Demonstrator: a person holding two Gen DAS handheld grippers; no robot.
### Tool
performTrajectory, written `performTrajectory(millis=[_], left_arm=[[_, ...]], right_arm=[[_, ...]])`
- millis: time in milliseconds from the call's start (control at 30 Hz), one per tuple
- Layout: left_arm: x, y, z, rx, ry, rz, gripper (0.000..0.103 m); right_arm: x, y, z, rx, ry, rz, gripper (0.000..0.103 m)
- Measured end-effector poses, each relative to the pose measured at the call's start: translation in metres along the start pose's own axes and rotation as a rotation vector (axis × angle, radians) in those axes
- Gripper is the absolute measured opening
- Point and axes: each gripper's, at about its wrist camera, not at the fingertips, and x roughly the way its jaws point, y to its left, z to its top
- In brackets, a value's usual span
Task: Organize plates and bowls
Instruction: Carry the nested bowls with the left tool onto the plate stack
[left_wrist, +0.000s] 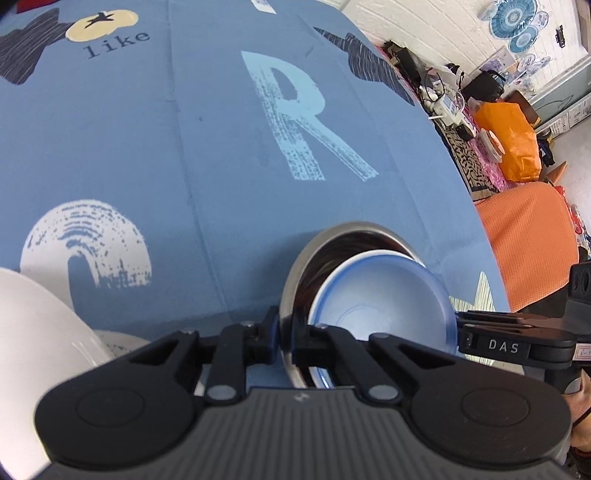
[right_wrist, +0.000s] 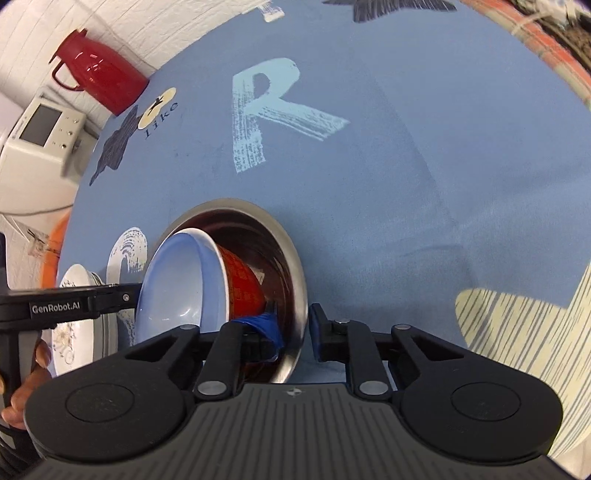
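A: How should this nesting step go?

B: Judging from here, keep the steel bowl (right_wrist: 291, 280) steady and let the blue bowl (right_wrist: 177, 280) settle level inside it; it leans against the wall at present, red outside showing.

A: What is the left tool (left_wrist: 286, 343) doing?

B: Its jaws are pressed onto the steel bowl's near rim, one inside and one outside, at six o'clock in its view.

A: And the right tool (right_wrist: 295, 328)?

B: Spread part-way, straddling the steel rim; the inner finger sits beside the blue bowl, and I cannot tell whether it touches. Both bowls rest on the blue surface (right_wrist: 369, 184), with a white plate (right_wrist: 68, 332) at nine o'clock.
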Motion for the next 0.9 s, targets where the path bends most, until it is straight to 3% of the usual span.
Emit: performTrajectory(millis=[267, 400, 700, 900], left_arm=[[-0.011, 0.0, 0.009, -0.009, -0.01, 0.007, 0.0], [-0.038, 0.008, 0.01, -0.017, -0.053, 0.017, 0.0], [-0.143, 0.071, -0.029, -0.118, -0.199, 0.145, 0.0], [-0.175, 0.132, -0.069, -0.232, -0.201, 0.22, 0.0]], right_arm=[[-0.006, 0.008, 0.012, 0.043, 0.006, -0.004, 0.0], [-0.012, 0.03, 0.019, 0.024, -0.003, 0.015, 0.0], [0.006, 0.141, 0.019, -0.156, 0.036, 0.127, 0.0], [0.052, 0.202, -0.001, -0.238, 0.154, 0.183, 0.0]])
